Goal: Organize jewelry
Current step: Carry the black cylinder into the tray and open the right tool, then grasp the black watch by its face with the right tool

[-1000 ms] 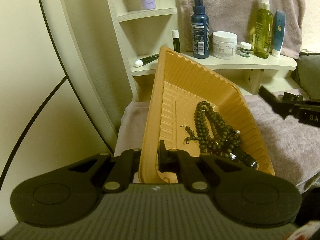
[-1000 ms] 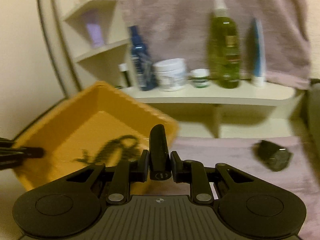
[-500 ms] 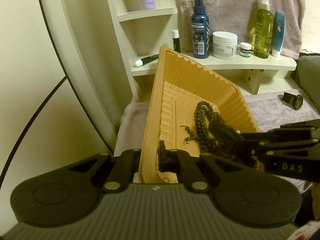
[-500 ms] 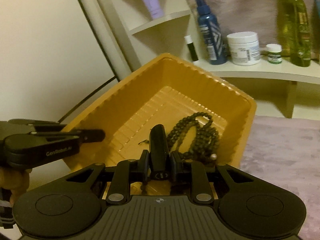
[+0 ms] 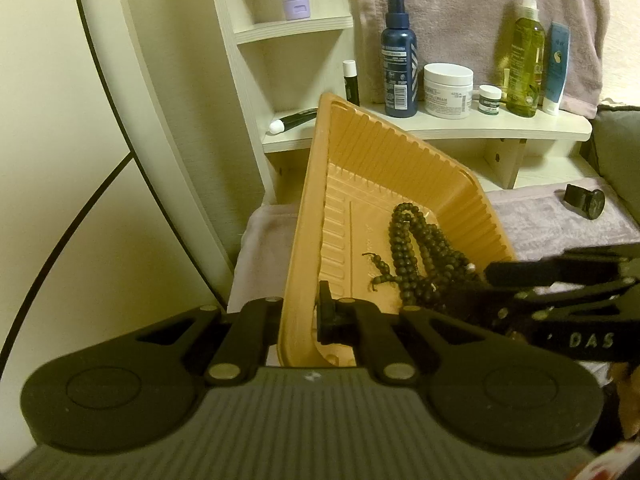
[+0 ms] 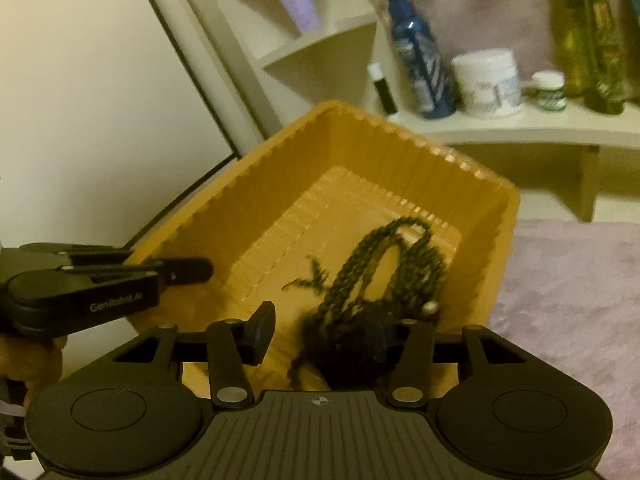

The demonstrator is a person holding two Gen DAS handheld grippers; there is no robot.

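My left gripper (image 5: 304,316) is shut on the near wall of an orange plastic tray (image 5: 360,152) and holds it tilted up. A dark beaded necklace (image 5: 416,256) lies heaped in the tray's lower corner. In the right wrist view the tray (image 6: 280,184) and the necklace (image 6: 380,264) show blurred. My right gripper (image 6: 332,336) is open inside the tray, its fingers on either side of the heap's near end. It shows in the left wrist view (image 5: 492,280) coming in from the right. The left gripper (image 6: 192,270) shows at the tray's left wall.
A cream shelf (image 5: 480,124) behind the tray holds a blue spray bottle (image 5: 400,68), a white jar (image 5: 448,90), a yellow-green bottle (image 5: 526,60) and tubes. A small black object (image 5: 584,200) lies on the mauve cloth (image 5: 560,224) at the right. A mirror is at left.
My right gripper has come over the tray from the right, dropped down to the bead heap and opened from shut. The left gripper and tray have stayed still.
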